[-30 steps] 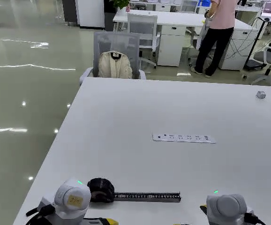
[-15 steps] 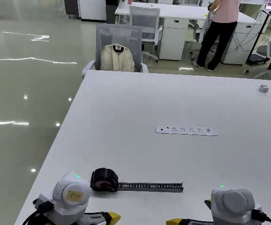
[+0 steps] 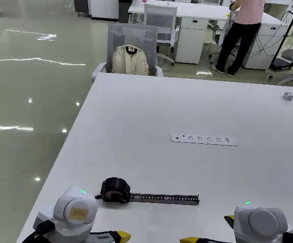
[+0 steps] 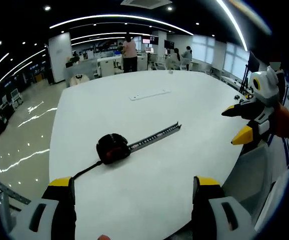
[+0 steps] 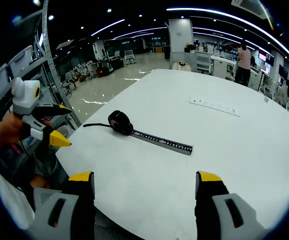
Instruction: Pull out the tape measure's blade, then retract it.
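Your left gripper and right gripper, both spread and empty, sit near the tape measure; its blade lies extended, so retraction appears outstanding.

Looked forward and down from head height over the near edge of the broad white workbench top, with open-plan office beyond. Rode low on the left gripper at the near-left corner, faced across the bench between wide-spread yellow-tipped jaws, and caught the right gripper at frame right. Rode the right gripper likewise from the near-right edge, with the left gripper at frame left. Shared across all three views: the black round-cased tape measure with its dark blade drawn out, close in, and the flat white power strip farther off.
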A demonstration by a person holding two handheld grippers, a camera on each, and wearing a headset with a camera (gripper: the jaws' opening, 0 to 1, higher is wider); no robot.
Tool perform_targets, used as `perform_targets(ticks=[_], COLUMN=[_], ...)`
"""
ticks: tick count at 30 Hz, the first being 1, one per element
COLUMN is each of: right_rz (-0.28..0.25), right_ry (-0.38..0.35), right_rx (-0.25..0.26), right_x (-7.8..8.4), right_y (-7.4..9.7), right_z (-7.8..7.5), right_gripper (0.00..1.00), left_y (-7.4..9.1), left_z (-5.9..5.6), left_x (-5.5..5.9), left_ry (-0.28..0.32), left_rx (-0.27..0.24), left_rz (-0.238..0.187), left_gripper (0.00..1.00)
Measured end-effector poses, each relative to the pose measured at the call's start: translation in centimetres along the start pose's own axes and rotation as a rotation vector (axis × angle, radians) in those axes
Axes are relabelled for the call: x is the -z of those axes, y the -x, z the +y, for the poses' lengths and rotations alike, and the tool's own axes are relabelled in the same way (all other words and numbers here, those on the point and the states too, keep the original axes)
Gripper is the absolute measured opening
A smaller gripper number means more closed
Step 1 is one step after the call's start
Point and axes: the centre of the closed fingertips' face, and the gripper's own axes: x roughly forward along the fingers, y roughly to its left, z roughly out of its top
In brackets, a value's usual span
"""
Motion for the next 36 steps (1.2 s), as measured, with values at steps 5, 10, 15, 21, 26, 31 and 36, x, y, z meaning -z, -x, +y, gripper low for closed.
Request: perform_targets(ticks=[5, 10, 15, 21, 26, 31, 36], right_rz=[-0.005, -0.008, -0.016, -0.026, -0.035, -0.038, -0.032], right_ry=[0.001, 0.001, 0.004, 0.01, 0.01, 0.004, -0.003], right_rx=[-0.01, -0.006, 0.002, 0.014, 0.023, 0.03, 0.037], right_x=[0.0, 0.0, -0.3, -0.9, -1.2, -1.0, -0.3], right_y=[0.9, 1.7, 2.7, 3.8, 4.3, 4.9, 5.4], right_z=[1.1, 1.6, 1.9, 2.2, 2.4, 2.9, 3.2], right_gripper=[0.85, 0.85, 0.84, 0.84, 0.85, 0.84, 0.84], left_y=[1.2, 2.4, 3.2, 4.2, 5.0, 5.4, 5.9], left_z=[-0.2, -0.7, -0.6, -0.5, -0.5, -0.9, -1.1], left_x=[-0.3, -0.4, -0.2, -0.4, -0.5, -0.3, -0.2], left_ry=[0.011, 0.021, 0.022, 0.041, 0.037, 0.034, 0.036], left_rx=[-0.003, 0.007, -0.002, 0.0, -0.008, -0.005, -0.014], left_rz=[-0.014, -0.021, -0.021, -0.042, -0.045, -0.04, -0.031], left_gripper=[0.95, 0.95, 0.94, 0.94, 0.94, 0.95, 0.95])
